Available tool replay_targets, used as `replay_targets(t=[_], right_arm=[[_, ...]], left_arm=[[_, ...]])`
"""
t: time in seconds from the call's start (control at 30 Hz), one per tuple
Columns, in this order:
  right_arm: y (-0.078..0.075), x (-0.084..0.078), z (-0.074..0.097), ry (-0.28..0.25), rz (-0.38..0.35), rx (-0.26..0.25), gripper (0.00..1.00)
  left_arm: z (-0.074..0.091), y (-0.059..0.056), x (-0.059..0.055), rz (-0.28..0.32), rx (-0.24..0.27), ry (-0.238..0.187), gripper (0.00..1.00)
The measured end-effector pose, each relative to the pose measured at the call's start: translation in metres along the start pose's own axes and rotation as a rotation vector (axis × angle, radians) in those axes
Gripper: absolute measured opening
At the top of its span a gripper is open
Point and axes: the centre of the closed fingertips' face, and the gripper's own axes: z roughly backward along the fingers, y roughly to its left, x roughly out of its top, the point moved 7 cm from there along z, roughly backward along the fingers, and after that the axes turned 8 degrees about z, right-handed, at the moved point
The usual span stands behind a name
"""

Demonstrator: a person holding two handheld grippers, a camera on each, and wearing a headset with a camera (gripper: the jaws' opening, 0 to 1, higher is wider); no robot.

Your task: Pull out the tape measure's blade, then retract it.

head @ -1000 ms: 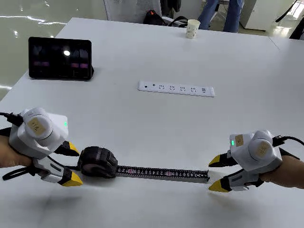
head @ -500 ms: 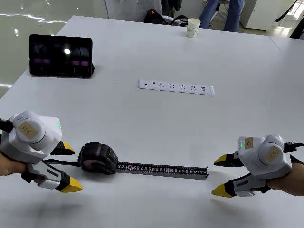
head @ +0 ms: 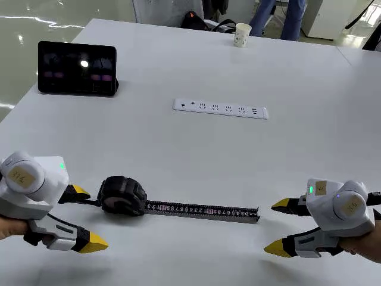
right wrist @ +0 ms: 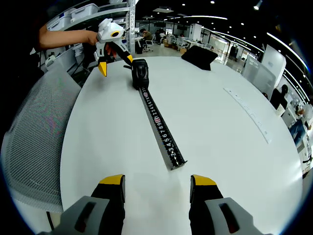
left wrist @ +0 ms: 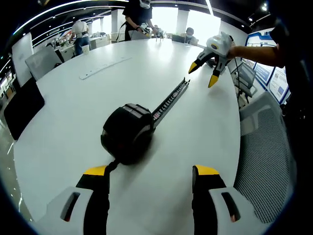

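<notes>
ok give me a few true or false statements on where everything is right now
1. The tape measure has its blade out, flat on the table. True.
2. The right gripper is clamped on the blade's tip. False: it is open and apart from the tip.
3. The left gripper is open, with the tape measure just ahead of its jaws. True.
4. The power strip lies between the blade and the person. False: it lies beyond the blade.
5. A paper cup stands near the table's far edge. True.
</notes>
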Motion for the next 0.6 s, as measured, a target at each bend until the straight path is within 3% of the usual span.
replay_targets(t=[0.17, 0.6], right_arm=[[0.009, 0.004, 0.003, -0.016, -0.028, -0.024, 0.55], [0.026, 0.009, 0.008, -0.058, -0.108, -0.092, 0.61]], left_arm=[[0.001, -0.005, -0.002, 0.026, 0.019, -0.028, 0.69], [0.000, -0.020, 0.000, 0.104, 0.058, -0.146, 0.72]])
